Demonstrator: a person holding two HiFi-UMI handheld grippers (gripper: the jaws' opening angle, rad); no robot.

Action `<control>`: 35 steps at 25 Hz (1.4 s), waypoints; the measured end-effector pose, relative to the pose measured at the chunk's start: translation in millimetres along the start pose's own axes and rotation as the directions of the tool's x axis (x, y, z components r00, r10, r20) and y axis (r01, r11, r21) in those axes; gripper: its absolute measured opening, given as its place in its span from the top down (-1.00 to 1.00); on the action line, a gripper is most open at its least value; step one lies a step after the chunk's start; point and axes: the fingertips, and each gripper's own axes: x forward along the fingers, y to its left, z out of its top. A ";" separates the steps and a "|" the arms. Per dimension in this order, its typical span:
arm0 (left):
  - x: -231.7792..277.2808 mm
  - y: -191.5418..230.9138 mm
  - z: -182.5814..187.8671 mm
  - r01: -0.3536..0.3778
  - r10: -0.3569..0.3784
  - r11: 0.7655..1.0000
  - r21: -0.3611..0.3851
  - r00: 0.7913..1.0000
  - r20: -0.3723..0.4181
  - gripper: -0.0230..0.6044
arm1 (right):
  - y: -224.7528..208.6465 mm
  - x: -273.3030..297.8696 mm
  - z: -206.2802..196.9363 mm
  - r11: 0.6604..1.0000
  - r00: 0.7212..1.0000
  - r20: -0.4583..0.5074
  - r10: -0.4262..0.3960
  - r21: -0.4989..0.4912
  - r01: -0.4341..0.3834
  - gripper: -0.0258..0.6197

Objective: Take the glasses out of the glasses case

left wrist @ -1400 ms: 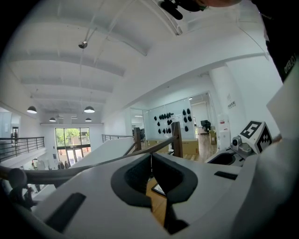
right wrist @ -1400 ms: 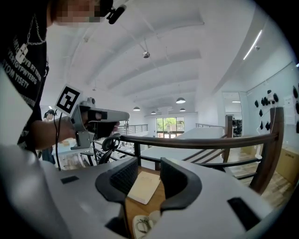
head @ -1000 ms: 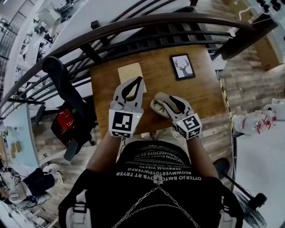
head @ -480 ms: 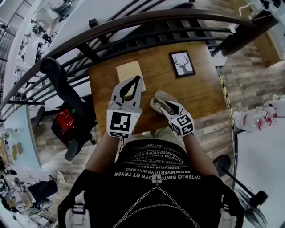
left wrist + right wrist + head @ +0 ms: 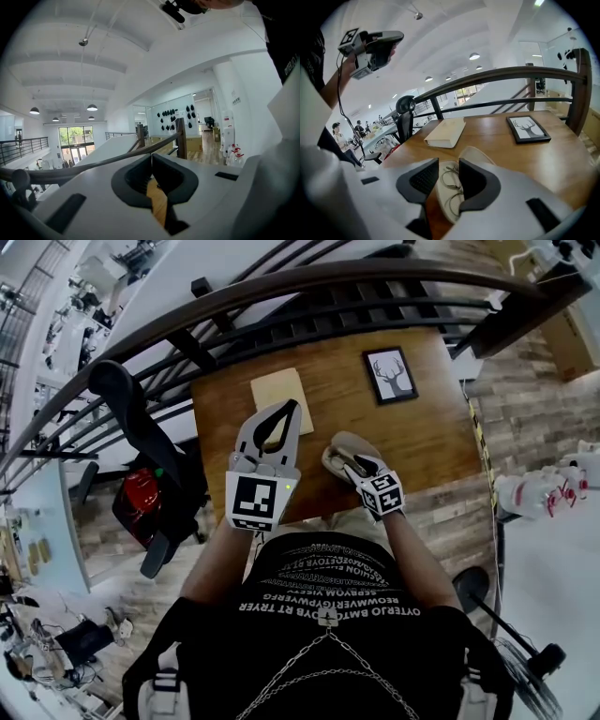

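Table: a brown wooden table (image 5: 427, 432) set against a dark curved railing (image 5: 281, 287) at the edge of an upper level; pale plank floor (image 5: 525, 418) lies to the person's right.
Room: a bright white hall with hanging lamps shows beyond the railing; a black chair (image 5: 131, 427) stands just off the table's left side.
On the table: a cream book (image 5: 277, 390) lies near the far left; a black-framed deer picture (image 5: 391, 374) lies at the far right, well apart from the book.
Glasses case (image 5: 443, 201): beige and lying open on the near part of the table, its lid tipped back on the far side.
Glasses (image 5: 451, 187): thin wire frames, lying inside the open case.
Right claw (image 5: 449, 164): spread, lowered over the case with one jaw on each side of the glasses; whether the pads touch the frames cannot be told.
Left claw (image 5: 151, 157): pressed together at the tips with nothing between them, held up above the table to the left of the case, over the stretch near the book.
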 end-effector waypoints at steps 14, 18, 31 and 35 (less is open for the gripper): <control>-4.9 5.4 -10.4 -0.002 0.002 1.000 0.009 1.000 -0.028 0.83 | -31.6 40.9 -52.4 0.997 0.982 -0.179 -0.057 -0.057 0.047 0.50; -9.8 11.3 -13.5 -0.014 0.014 1.000 0.009 0.999 -0.036 0.83 | -32.1 47.2 -55.7 0.998 0.978 -0.202 -0.051 -0.050 0.042 0.51; -32.0 13.2 -17.3 -0.040 0.041 0.999 0.008 0.998 -0.043 0.83 | -31.5 52.4 -61.1 0.989 0.960 -0.274 -0.056 -0.149 0.016 0.83; -36.5 9.0 -15.5 -0.039 0.039 0.999 0.006 0.999 -0.036 0.83 | -29.4 39.9 -54.8 0.996 0.973 -0.229 -0.035 -0.090 0.014 0.83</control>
